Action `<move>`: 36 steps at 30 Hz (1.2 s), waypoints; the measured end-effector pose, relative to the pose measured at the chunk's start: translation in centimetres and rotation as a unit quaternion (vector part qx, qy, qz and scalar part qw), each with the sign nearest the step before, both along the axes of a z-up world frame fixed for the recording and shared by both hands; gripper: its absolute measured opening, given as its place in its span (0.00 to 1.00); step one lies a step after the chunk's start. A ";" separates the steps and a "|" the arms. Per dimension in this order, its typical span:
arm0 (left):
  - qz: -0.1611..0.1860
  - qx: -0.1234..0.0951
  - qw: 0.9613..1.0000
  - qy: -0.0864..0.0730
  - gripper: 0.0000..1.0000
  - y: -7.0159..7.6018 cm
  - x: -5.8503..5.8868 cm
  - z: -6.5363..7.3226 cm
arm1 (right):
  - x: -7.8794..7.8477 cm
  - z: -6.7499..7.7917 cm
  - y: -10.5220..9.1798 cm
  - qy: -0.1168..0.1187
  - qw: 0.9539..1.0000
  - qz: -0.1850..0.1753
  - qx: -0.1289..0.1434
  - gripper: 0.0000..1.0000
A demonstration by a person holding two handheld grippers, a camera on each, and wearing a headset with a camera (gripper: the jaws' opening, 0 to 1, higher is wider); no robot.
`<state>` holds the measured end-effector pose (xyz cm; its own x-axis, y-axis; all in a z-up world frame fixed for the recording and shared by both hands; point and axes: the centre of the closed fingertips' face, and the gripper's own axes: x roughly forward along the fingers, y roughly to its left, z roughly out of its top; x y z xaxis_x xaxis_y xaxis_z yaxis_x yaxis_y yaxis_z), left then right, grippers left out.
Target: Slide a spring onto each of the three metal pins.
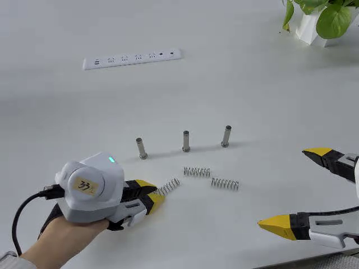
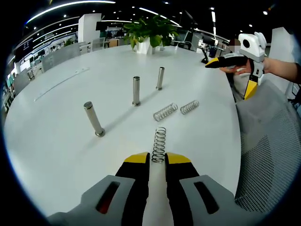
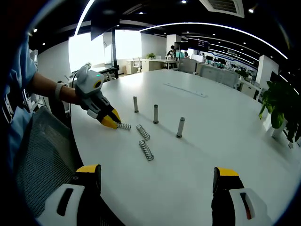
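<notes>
Three metal pins stand upright in a row: left (image 1: 141,148), middle (image 1: 185,141), right (image 1: 225,136). In front of them three springs lie flat: near (image 1: 168,186), middle (image 1: 197,172), right (image 1: 225,183). My left gripper (image 1: 151,194) is low on the table, its yellow-tipped jaws closed on the near end of the near spring (image 2: 160,140), which still rests on the table and points toward the pins. In the left gripper view the tips (image 2: 157,159) pinch that end. My right gripper (image 1: 291,188) hovers at the right, wide open and holding nothing (image 3: 157,172).
A white power strip (image 1: 132,58) lies at the back left. A potted plant (image 1: 314,19) stands at the back right corner. The table's front edge (image 1: 314,259) runs near my right gripper, with a mesh chair (image 2: 268,155) beyond it.
</notes>
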<state>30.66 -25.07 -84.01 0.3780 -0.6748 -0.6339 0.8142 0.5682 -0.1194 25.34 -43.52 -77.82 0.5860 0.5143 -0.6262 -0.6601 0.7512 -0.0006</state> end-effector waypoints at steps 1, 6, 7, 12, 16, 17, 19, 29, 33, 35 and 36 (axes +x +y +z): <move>0.000 0.003 1.000 -0.002 0.08 0.0 0.0 -0.1 | 0.0 0.0 0.0 0.000 1.000 0.000 0.000 0.99; -0.012 0.020 1.000 -0.016 0.07 0.0 -0.2 -0.1 | 0.0 -0.1 0.1 -0.001 1.000 0.000 0.000 0.99; -0.014 0.021 1.000 -0.017 0.07 0.0 -0.2 -0.1 | 0.1 -0.1 0.1 -0.001 1.000 0.000 0.001 0.99; -0.011 0.024 0.999 -0.020 0.07 0.1 -0.2 -0.1 | 0.0 0.0 0.2 -0.001 1.000 0.000 0.002 0.99; -0.004 0.020 1.000 -0.020 0.07 0.1 -0.1 -0.1 | 0.0 -0.1 0.2 -0.001 1.000 0.001 0.002 0.99; -0.001 0.018 1.000 -0.018 0.07 0.1 -0.2 -0.1 | 0.0 -0.1 0.3 -0.001 1.000 0.001 0.002 0.99; 0.006 0.009 1.000 -0.022 0.07 0.1 -0.1 0.4 | 0.0 -0.1 0.3 -0.001 1.000 0.002 0.002 0.99; 0.036 -0.033 0.998 -0.033 0.07 0.1 0.3 3.6 | 0.3 0.1 0.9 -0.002 1.000 0.010 0.002 0.98; 0.037 -0.041 0.998 -0.043 0.07 0.1 0.0 4.4 | 0.3 0.1 1.2 -0.001 1.000 0.017 0.001 0.98; 0.030 -0.055 0.997 -0.049 0.07 -0.2 -0.4 5.1 | 0.4 0.2 1.4 -0.001 1.000 0.020 0.002 0.98; 0.023 -0.065 0.996 -0.051 0.07 -0.5 -0.7 5.5 | 0.4 0.2 1.5 -0.001 1.000 0.022 0.002 0.98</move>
<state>29.95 -25.54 -78.46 0.4684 -0.7285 -0.4999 0.7988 0.5910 -0.1127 25.73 -42.03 -77.60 0.5644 0.5418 -0.6228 -0.6925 0.7215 0.0001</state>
